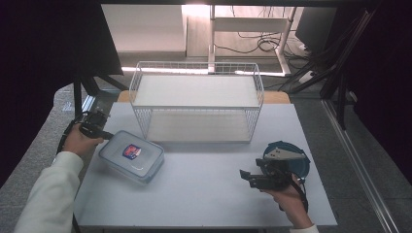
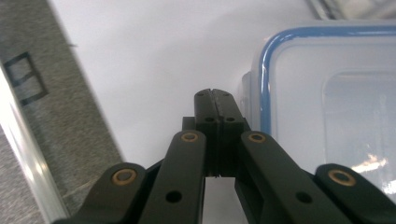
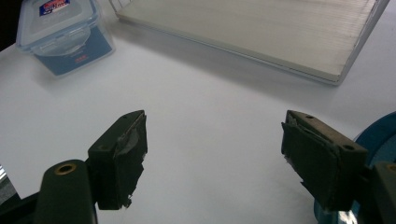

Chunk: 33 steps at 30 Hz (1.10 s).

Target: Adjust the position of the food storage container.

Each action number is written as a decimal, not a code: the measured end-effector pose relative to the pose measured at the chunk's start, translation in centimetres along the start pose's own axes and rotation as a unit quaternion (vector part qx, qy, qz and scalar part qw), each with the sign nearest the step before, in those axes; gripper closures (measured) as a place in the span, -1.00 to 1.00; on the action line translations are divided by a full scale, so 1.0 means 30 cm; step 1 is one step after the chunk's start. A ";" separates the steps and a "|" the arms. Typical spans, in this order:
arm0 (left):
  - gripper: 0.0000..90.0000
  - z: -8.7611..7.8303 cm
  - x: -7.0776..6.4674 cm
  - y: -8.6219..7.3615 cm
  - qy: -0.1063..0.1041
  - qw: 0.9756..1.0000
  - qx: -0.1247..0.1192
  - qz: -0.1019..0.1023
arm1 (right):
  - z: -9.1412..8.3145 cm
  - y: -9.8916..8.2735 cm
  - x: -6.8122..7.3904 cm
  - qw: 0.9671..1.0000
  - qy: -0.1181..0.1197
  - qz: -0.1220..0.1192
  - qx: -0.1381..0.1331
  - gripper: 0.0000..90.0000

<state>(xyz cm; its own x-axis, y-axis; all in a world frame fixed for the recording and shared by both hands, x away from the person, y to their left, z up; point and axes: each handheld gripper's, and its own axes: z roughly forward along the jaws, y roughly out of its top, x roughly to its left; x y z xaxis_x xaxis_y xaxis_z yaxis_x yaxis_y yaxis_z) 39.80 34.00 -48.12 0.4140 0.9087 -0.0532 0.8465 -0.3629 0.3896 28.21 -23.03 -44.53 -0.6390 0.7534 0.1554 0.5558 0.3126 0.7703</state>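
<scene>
A clear plastic food box (image 1: pixel 131 156) with a blue-sealed lid and a red and blue label lies on the white table, left of centre. My left gripper (image 1: pixel 108 136) sits at the box's left end, its jaws shut together with nothing between them; in the left gripper view the tips (image 2: pixel 213 97) rest beside the lid's blue rim (image 2: pixel 264 79). My right gripper (image 1: pixel 243 174) hovers at the right front, open and holding nothing, its pads (image 3: pixel 133 154) wide apart above bare table. The box (image 3: pixel 60 32) shows far off in the right gripper view.
A white wire two-shelf rack (image 1: pixel 197 102) stands at the back middle of the table (image 1: pixel 204 194). A round dark blue lid or dish (image 1: pixel 299 162) lies under the right hand. The table's left edge (image 2: pixel 56 126) runs close to the left gripper.
</scene>
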 end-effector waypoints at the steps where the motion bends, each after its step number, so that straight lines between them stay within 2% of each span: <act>1: 1.00 -0.002 -0.015 -0.007 -0.007 1.000 0.000 0.000 | 0.000 0.000 0.000 1.000 0.000 0.000 0.000 -0.50; 4: 1.00 -0.004 -0.050 -0.022 -0.010 1.000 0.006 0.010 | -0.002 0.001 0.002 1.000 -0.003 0.001 0.000 -0.50; 7: 1.00 -0.003 -0.083 -0.036 -0.015 1.000 0.006 0.010 | -0.003 0.003 0.008 1.000 -0.003 0.000 0.000 -0.50; 9: 1.00 0.004 -0.130 -0.044 -0.021 0.999 0.011 0.025 | -0.004 0.006 0.012 1.000 -0.002 -0.001 -0.001 -0.50; 10: 1.00 0.004 -0.130 -0.044 -0.021 0.999 0.011 0.025 | -0.004 0.006 0.012 1.000 -0.002 -0.001 -0.001 -0.50; 12: 1.00 0.009 -0.163 -0.047 -0.026 0.999 0.011 0.034 | -0.004 0.006 0.014 1.000 -0.002 -0.003 -0.001 -0.50; 16: 1.00 0.019 -0.227 -0.055 -0.049 0.997 0.020 0.060 | -0.004 0.006 0.016 1.000 -0.003 -0.002 0.001 -0.50; 18: 1.00 0.023 -0.266 -0.057 -0.051 0.996 0.021 0.071 | -0.004 0.006 0.016 1.000 -0.002 -0.002 0.001 -0.50; 28: 1.00 0.031 -0.337 -0.066 -0.071 0.993 0.018 0.092 | -0.006 0.006 0.017 1.000 -0.002 -0.002 0.001 -0.50; 33: 1.00 0.031 -0.366 -0.082 -0.081 0.992 0.015 0.097 | -0.005 0.005 0.015 1.000 -0.005 0.000 0.003 -0.50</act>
<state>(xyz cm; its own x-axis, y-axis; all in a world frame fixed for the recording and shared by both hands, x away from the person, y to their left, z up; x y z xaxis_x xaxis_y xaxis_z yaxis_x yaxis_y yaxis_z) 33.50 24.72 -49.34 0.6156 0.7777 -0.1275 0.7549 -0.5354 0.3789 27.93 -22.74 -44.25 -0.6340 0.7588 0.1492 0.5584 0.3157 0.7672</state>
